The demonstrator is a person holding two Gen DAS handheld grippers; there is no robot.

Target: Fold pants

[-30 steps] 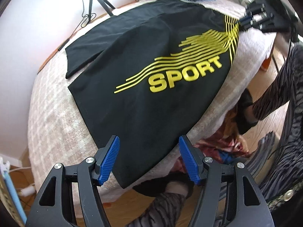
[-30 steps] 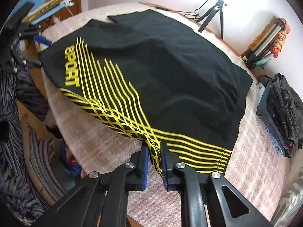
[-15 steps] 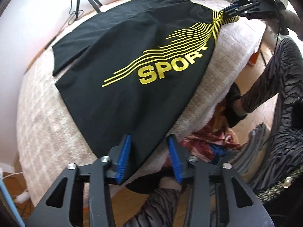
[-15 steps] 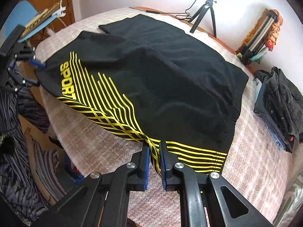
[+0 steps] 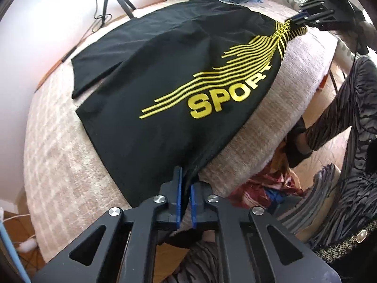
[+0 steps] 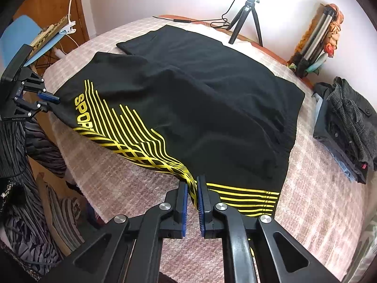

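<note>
Pants [image 5: 165, 89] lie spread flat on the bed [image 5: 54, 165]. Left gripper [image 5: 185, 202] jaws clamped on the near hem corner at 6 o'clock; right gripper [image 6: 193, 202] jaws pinch the yellow-striped waistband corner. Fabric looks thin, limp and light, so hold the corners and keep it taut.

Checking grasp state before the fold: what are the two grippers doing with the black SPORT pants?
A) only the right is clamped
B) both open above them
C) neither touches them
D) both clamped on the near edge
D: the left gripper pinches the pants at the hem corner, and the right gripper pinches the yellow-striped edge.
</note>
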